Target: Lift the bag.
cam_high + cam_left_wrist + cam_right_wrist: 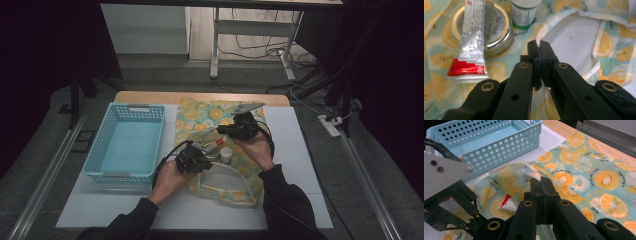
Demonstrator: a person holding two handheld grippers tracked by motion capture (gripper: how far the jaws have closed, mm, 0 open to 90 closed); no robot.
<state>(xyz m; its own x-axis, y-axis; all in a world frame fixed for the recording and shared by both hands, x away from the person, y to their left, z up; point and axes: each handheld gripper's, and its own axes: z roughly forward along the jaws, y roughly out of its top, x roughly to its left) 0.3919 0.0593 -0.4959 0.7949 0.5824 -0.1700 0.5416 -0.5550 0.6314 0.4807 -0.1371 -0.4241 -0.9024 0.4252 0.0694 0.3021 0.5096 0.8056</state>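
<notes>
A cloth bag (210, 117) printed with citrus slices lies on the white board, right of the basket. On the cloth rest a silver and red tube (472, 37), a round metal tin (497, 25) and a small white bottle (524, 11) with a green label. My left gripper (539, 53) is shut on the bag's pale-edged strap (554, 22), just in front of the tube (215, 144) and bottle (226, 155). My right gripper (542, 182) is shut on another pale strap (531, 173) of the bag (594, 170), lifting a fold above the tube (507, 203). The two grippers, left (204, 156) and right (222, 131), are close together.
A light blue perforated basket (107, 145) stands left of the bag, with nothing in it, and its wall (499, 152) is close behind the lifted cloth. The white board (300, 165) covers a wooden table (150, 97). Bare board lies to the right and front.
</notes>
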